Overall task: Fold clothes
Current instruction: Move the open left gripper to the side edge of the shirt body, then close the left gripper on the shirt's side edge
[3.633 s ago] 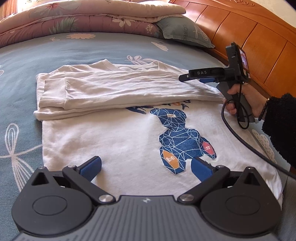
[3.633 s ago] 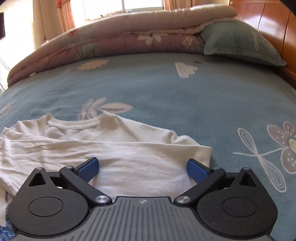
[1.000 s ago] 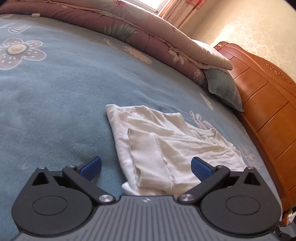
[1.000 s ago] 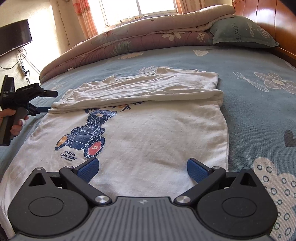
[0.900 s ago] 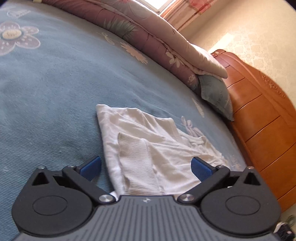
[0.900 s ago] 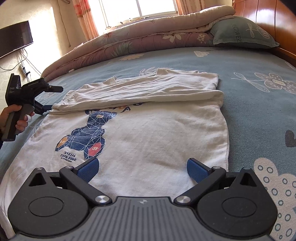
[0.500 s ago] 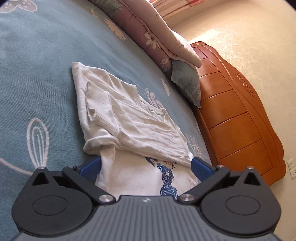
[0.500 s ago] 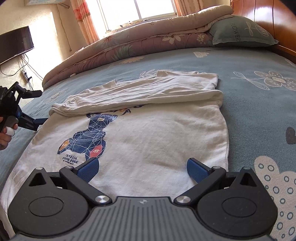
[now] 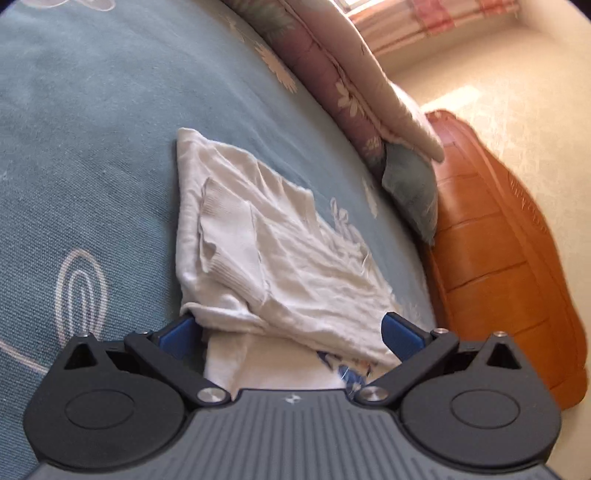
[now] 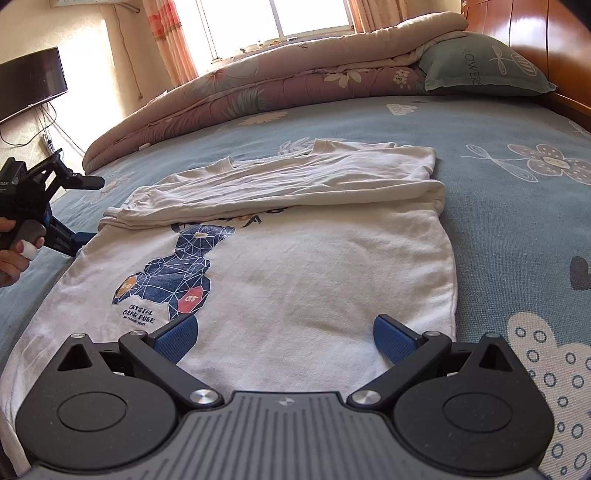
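Observation:
A white T-shirt (image 10: 295, 266) with a blue bear print (image 10: 177, 273) lies flat on the blue bedsheet (image 10: 517, 221). Its top part with the sleeves is folded down over the chest (image 10: 288, 181). My right gripper (image 10: 284, 336) is open and hovers over the shirt's hem, holding nothing. My left gripper (image 9: 291, 332) is open at the shirt's left side, with the folded layer (image 9: 277, 258) lying between its fingers and the left pad (image 9: 181, 334) against the fold's corner. In the right wrist view a hand (image 10: 11, 258) holds the left gripper (image 10: 94, 208) at that edge.
A rolled floral quilt (image 10: 277, 81) and a grey-green pillow (image 10: 484, 66) lie at the head of the bed. A wooden headboard (image 9: 498, 258) runs along the far side. A dark TV (image 10: 29, 85) hangs on the wall, left of the window (image 10: 277, 22).
My left gripper has swung in and closed the distance to the shirt's folded left edge, which now sits between its open fingers. The right gripper has stayed over the hem, open.

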Motion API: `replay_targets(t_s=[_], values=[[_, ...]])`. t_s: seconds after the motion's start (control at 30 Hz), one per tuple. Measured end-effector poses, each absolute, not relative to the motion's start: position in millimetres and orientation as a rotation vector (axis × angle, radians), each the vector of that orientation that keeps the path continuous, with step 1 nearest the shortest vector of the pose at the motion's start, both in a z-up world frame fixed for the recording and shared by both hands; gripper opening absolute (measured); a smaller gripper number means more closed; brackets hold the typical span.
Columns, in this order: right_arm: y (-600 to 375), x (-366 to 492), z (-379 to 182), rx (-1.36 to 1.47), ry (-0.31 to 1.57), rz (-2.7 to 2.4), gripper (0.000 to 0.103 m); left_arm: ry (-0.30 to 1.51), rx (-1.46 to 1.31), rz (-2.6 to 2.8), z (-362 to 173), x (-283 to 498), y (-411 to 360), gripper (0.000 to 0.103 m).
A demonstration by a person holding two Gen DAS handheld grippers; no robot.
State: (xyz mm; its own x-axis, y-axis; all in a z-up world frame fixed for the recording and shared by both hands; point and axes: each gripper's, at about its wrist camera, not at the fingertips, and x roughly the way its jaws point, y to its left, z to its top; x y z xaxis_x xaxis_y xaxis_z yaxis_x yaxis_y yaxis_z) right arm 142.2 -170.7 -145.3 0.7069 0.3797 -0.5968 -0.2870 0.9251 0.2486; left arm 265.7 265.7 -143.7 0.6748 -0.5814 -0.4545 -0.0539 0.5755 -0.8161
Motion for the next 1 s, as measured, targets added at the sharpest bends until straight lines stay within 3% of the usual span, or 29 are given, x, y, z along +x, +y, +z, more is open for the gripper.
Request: replay_targets(t_s=[0.3, 0.5, 0.63, 0.73, 0.87, 0.9, 1.0], values=[[-175, 142, -146, 0.172, 0.686, 0.383, 0.103, 0.728, -0.845, -0.251, -138, 253, 285, 0.102], [-172, 142, -146, 0.152, 0.689, 0.376, 0.103, 0.679, -0.969, -0.285, -154, 272, 294, 0.102], [-172, 142, -146, 0.156, 0.688, 0.376, 0.103, 0.727, -0.969, -0.37, -154, 281, 286, 0.096], [-175, 142, -147, 0.173, 0.685, 0.382, 0.103, 0.746, -0.932, -0.345, -156, 280, 284, 0.072], [-178, 142, -147, 0.198, 0.68, 0.39, 0.103, 0.757, -0.897, -0.278, -158, 282, 286, 0.022], [-179, 142, -147, 0.204, 0.679, 0.392, 0.103, 0.759, -0.888, -0.261, -158, 282, 286, 0.017], [-180, 141, -147, 0.214, 0.677, 0.395, 0.103, 0.767, -0.861, -0.211, -159, 284, 288, 0.017]])
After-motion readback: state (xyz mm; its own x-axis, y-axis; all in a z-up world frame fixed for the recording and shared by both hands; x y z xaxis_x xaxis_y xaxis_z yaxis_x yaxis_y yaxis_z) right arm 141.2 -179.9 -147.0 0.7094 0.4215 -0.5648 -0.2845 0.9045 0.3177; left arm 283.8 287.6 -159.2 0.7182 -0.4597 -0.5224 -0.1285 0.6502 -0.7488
